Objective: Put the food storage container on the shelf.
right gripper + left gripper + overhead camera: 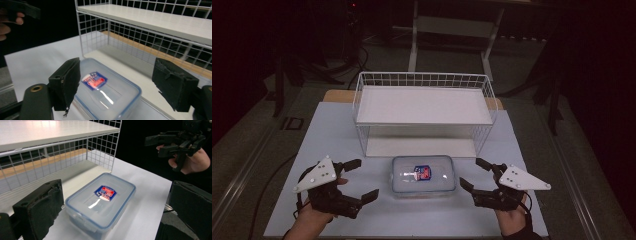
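1. I see the table with its pale top, carrying everything below.
2. A white wire rack stands at the far middle of the table – a flat white shelf on top, an open bay beneath.
3. A clear plastic container with a blue-edged snap lid lies just in front of the rack's open bay, between my two grippers; a red and blue label sits on the lid.
4. My left gripper hovers left of the container, apart from it, jaws spread wide and grasping nothing.
5. My right gripper hovers right of the container – jaws likewise released, clear of the box, pointing in toward it.
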### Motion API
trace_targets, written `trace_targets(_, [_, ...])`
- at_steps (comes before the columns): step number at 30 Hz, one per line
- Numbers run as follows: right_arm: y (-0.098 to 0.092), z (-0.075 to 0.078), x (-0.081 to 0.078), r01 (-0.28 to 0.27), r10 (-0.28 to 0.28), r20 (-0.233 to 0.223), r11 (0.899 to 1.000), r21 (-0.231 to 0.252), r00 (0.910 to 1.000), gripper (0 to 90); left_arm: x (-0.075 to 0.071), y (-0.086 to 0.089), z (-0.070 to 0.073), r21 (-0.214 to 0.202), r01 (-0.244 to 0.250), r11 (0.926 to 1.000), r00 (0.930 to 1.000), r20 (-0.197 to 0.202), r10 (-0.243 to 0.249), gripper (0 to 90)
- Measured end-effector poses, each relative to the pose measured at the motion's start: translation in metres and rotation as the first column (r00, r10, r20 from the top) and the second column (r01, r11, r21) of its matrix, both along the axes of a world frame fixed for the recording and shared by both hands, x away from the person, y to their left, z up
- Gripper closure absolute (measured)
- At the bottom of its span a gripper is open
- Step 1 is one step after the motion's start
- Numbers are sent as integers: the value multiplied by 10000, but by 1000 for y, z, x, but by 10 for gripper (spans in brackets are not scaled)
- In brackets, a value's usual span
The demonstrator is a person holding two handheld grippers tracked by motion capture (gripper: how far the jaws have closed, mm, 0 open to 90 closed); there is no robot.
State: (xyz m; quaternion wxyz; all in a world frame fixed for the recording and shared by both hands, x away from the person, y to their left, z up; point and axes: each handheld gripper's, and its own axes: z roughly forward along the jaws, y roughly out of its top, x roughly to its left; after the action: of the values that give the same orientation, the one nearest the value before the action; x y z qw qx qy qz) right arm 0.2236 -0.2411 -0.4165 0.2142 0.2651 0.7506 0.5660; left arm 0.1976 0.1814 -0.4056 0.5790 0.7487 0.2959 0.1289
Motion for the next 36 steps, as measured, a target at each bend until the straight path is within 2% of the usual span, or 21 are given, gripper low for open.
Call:
trace_targets(4, [4,1,6,256,-258,-156,9995,-180,9995,218,7,-16,7,71,238,9997,9994,-271,-236,0])
trace_targets(7, [7,1,11,464,-498,-636,9975,-538,9967,197,16,-26,7,226,312,9993,9981,-531,-300,0])
trace_targets(9, [8,0,16,458,-502,-860,9976,-524,9950,187,23,-30,4,181,399,9990,9961,-800,-384,0])
trace_targets(11, [9,-3,21,377,-421,-1229,9986,-377,9915,137,31,-33,0,227,338,9992,9943,-1019,-313,0])
trace_targets(14, [13,-9,28,372,-442,-1561,9982,-473,9868,123,44,-35,-10,2,315,9995,9858,-1650,-310,0])
trace_targets(17, [15,-15,36,299,-383,-1954,9985,-456,9800,119,57,-37,-20,-239,229,9995,9706,-2391,-280,0])
trace_targets(19, [17,-19,42,256,-374,-2299,9982,-539,9725,132,63,-39,-25,-255,186,9995,9642,-2639,-247,0])
trace_targets(23, [19,-27,53,101,-229,-3003,9990,-440,9536,132,73,-40,-37,-460,69,9989,9439,-3295,-217,0])
trace_targets(26, [21,-33,58,118,-292,-3191,9983,-565,9473,123,82,-37,-48,-545,-147,9984,9206,-3904,-78,0])
trace_targets(27, [21,-35,59,108,-278,-3175,9984,-551,9479,110,85,-35,-53,-465,-223,9987,9089,-4170,9,0])
trace_targets(28, [22,-36,59,161,-360,-3095,9976,-668,9502,111,87,-33,-57,-447,-313,9985,9003,-4352,88,0])
trace_targets(29, [22,-38,59,57,-280,-3162,9974,-712,9483,111,89,-31,-60,-461,-338,9984,8917,-4525,93,0])
trace_targets(31, [22,-40,58,82,-311,-3142,9972,-739,9489,111,94,-28,-68,-613,-342,9975,8653,-5013,-12,2])
trace_targets(32, [22,-42,58,19,-253,-3201,9973,-733,9471,111,96,-26,-72,-573,-426,9974,8569,-5154,70,25])
trace_targets(33, [22,-43,57,17,-252,-3181,9973,-739,9477,111,97,-24,-76,-543,-563,9969,8443,-5355,185,49])
trace_targets(34, [22,-43,57,7,-238,-3251,9975,-709,9454,111,99,-23,-80,-647,-680,9956,8286,-5594,202,72])
trace_targets(35, [22,-44,57,59,-299,-3224,9971,-753,9461,111,100,-21,-83,-737,-712,9947,8167,-5768,158,93])
trace_targets(36, [21,-45,56,90,-333,-3205,9970,-768,9467,114,102,-20,-87,-695,-851,9939,7949,-6061,257,102])
